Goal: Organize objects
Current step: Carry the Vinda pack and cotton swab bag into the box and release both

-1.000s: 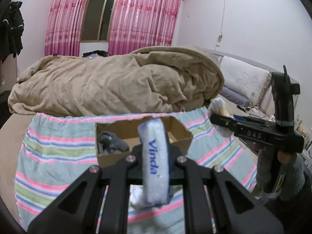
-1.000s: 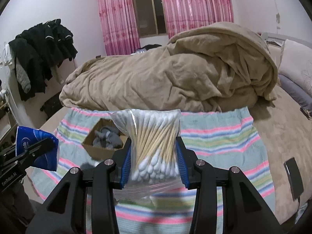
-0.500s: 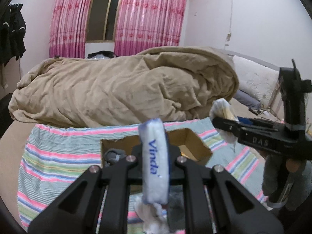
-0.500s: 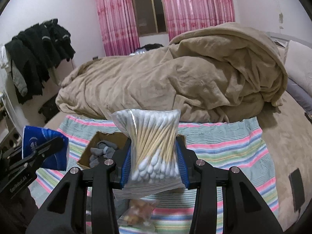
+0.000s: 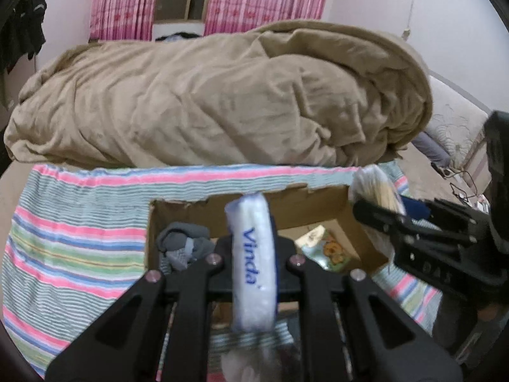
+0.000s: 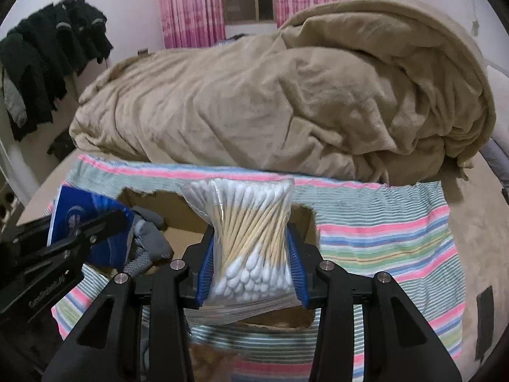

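My left gripper [image 5: 253, 273] is shut on a white and blue Vinda tissue pack [image 5: 253, 261] and holds it over the near edge of an open cardboard box [image 5: 286, 205]. The box holds grey socks [image 5: 186, 245] and a snack packet [image 5: 327, 250]. My right gripper [image 6: 251, 267] is shut on a clear bag of cotton swabs [image 6: 249, 238], above the same box [image 6: 178, 213]. In the right wrist view the left gripper and its tissue pack [image 6: 87, 222] are at the left. In the left wrist view the right gripper [image 5: 381, 210] is at the right with the swab bag [image 5: 378, 187].
The box stands on a striped cloth [image 5: 79, 232] spread over a bed. A bulky tan blanket [image 5: 222, 102] lies heaped behind it. Dark coats [image 6: 47, 51] hang at the left wall. A pillow [image 5: 451, 121] and a dark phone [image 6: 485, 321] lie at the right.
Both grippers have moved forward and down towards the box, which now looks larger and closer. Each still grips its item. The snack packet now shows inside the box.
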Available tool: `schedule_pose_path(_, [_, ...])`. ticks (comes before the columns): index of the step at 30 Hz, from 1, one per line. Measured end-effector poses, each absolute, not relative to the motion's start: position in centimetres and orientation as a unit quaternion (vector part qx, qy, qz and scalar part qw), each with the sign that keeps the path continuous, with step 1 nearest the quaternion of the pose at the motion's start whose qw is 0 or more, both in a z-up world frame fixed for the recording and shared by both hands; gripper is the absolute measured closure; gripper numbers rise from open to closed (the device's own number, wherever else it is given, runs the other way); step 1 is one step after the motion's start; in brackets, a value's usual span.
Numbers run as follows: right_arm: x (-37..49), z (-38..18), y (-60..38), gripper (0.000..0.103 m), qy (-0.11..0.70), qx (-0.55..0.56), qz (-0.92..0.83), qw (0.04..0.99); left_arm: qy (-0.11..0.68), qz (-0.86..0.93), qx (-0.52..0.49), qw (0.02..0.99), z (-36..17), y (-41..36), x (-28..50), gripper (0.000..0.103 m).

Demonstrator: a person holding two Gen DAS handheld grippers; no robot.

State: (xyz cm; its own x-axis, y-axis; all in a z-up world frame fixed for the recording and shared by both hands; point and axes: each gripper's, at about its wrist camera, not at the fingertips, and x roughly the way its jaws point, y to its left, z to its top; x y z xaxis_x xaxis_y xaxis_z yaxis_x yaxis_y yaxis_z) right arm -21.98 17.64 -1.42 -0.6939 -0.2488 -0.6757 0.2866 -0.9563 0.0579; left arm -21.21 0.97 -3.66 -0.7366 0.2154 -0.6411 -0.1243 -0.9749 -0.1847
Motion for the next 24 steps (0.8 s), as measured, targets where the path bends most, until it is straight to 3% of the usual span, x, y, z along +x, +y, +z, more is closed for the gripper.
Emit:
schedule_pose_path(6, [-23.4, -3.7, 17.5, 0.059, 0.018, 0.391, -0.910, 0.139, -0.082, 0.916, -0.385, 0.082, -5.5, 0.5, -22.6, 0.088])
schedule_pose_path(9, [-23.8, -4.6, 17.7, 0.058, 0.013, 0.400, -0.906, 0.138, -0.083, 0.911, -0.394, 0.089, -5.8, 0.6, -22.3, 0.080])
schedule_pose_path(12, [-23.8, -4.8, 18.0, 0.046, 0.011, 0.401, -0.906, 0.132, -0.077, 0.911, -0.395, 0.089, -5.6, 1.0, -21.8, 0.071])
schedule_pose_path(16, [-23.1, -3.8, 18.8, 0.033, 0.007, 0.383, -0.914, 0.131, -0.081, 0.916, -0.383, 0.091, -4.5, 0.8, -20.9, 0.038])
schedule_pose_path(17, [-23.0, -3.6, 18.9, 0.033, 0.006, 0.380, -0.916, 0.130, -0.085, 0.916, -0.380, 0.093, -4.3, 0.7, -20.7, 0.035])
schedule_pose_path(24, [-20.8, -1.4, 19.9, 0.033, -0.003, 0.358, -0.924, 0.133, -0.097, 0.924, -0.357, 0.101, -2.1, -0.4, -17.9, 0.033])
